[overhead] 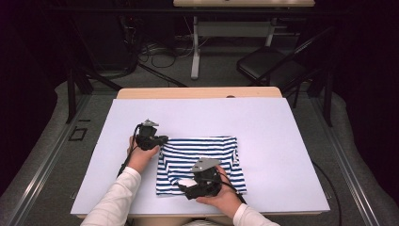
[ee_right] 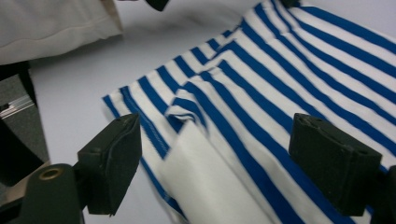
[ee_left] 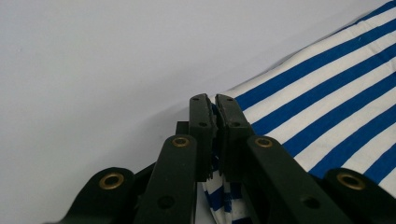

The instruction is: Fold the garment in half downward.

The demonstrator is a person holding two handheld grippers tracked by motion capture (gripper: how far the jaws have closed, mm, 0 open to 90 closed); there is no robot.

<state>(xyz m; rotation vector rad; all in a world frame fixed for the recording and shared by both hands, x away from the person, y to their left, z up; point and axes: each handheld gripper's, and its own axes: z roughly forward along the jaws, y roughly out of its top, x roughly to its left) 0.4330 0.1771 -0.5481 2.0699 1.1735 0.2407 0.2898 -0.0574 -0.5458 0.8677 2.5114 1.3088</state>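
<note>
A folded blue-and-white striped garment [overhead: 202, 155] lies on the white table cover [overhead: 282, 136], near its front middle. My left gripper [overhead: 157, 140] is at the garment's far-left corner. In the left gripper view the left gripper [ee_left: 215, 100] has its jaws pressed together on the striped cloth [ee_left: 327, 102], which bunches between them. My right gripper [overhead: 187, 190] hovers over the garment's near-left part. In the right gripper view the right gripper [ee_right: 219, 140] stands wide open above the stripes [ee_right: 280, 70] and a plain white patch [ee_right: 205, 182], gripping nothing.
A white sleeve [ee_right: 46, 23] of the other arm lies beyond the cloth's edge. Past the table stand a black chair [overhead: 268, 63], a white table leg [overhead: 195, 52] and cables on the floor. Bare cover stretches right of the garment.
</note>
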